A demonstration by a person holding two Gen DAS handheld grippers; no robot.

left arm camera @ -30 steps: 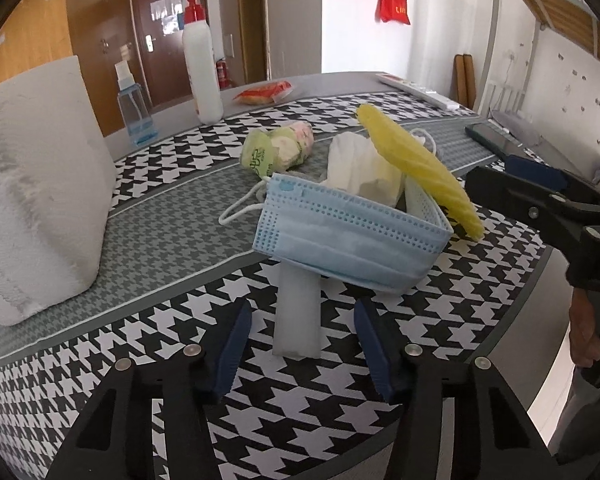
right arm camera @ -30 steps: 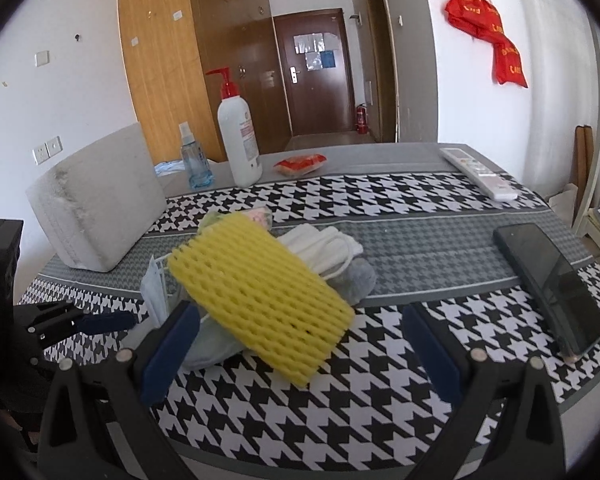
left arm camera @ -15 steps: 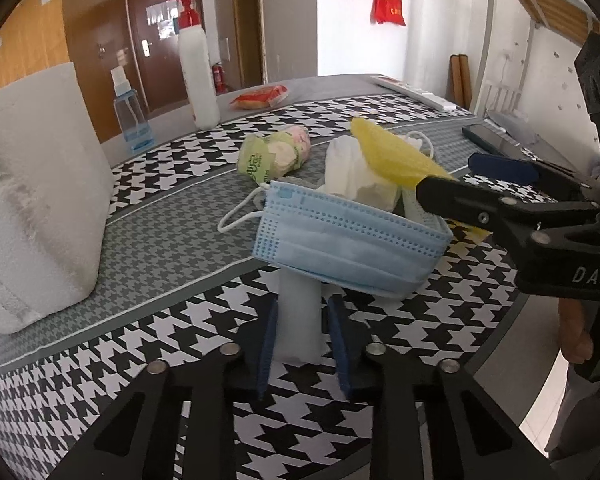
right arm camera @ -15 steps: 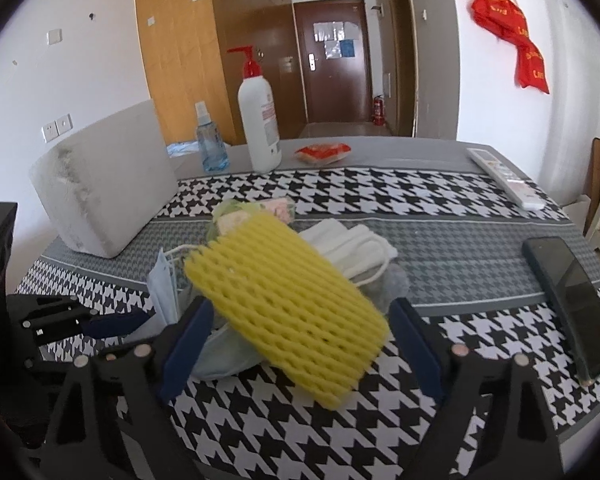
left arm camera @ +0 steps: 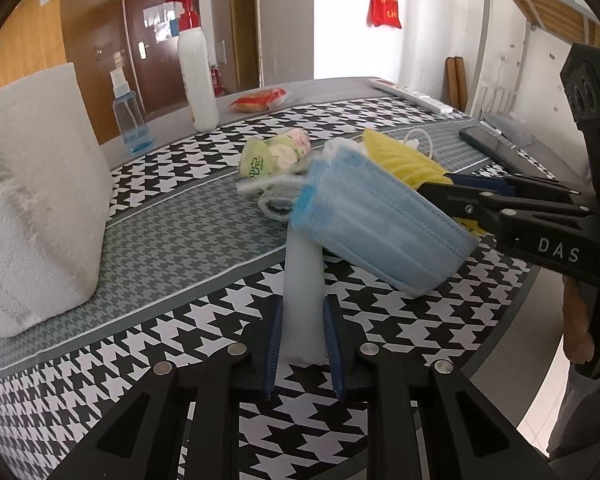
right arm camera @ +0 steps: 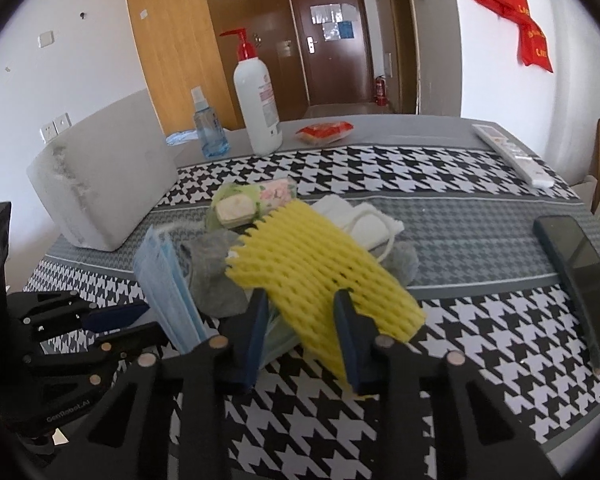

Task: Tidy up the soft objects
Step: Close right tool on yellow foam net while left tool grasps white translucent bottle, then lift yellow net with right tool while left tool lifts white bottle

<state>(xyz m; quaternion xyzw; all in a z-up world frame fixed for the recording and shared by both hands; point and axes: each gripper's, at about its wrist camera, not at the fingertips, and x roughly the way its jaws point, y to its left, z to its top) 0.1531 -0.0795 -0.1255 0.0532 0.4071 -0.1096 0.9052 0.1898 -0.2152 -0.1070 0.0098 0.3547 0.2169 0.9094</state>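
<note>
A pile of soft things lies on the houndstooth tablecloth (left arm camera: 148, 336). My left gripper (left arm camera: 302, 342) is shut on a white foam strip (left arm camera: 302, 292) whose far end lies under a blue face mask (left arm camera: 374, 226). My right gripper (right arm camera: 302, 332) is closed on the near end of a yellow foam net sleeve (right arm camera: 316, 268), also seen in the left wrist view (left arm camera: 404, 160). The blue mask (right arm camera: 168, 276) stands on edge to the left of it. A grey cloth (right arm camera: 212, 272), white masks (right arm camera: 364, 220) and a green tissue pack (right arm camera: 244, 200) lie behind.
A large white tissue roll pack (left arm camera: 32, 192) stands at the left. A pump bottle (right arm camera: 258, 104), a small spray bottle (right arm camera: 208, 128) and a red snack packet (right arm camera: 324, 132) stand at the back. A remote (right arm camera: 512, 152) and a black phone (right arm camera: 580, 276) lie at the right.
My left gripper closed on the white foam strip and the blue mask tilted up. My right gripper moved in and closed on the yellow foam sleeve.
</note>
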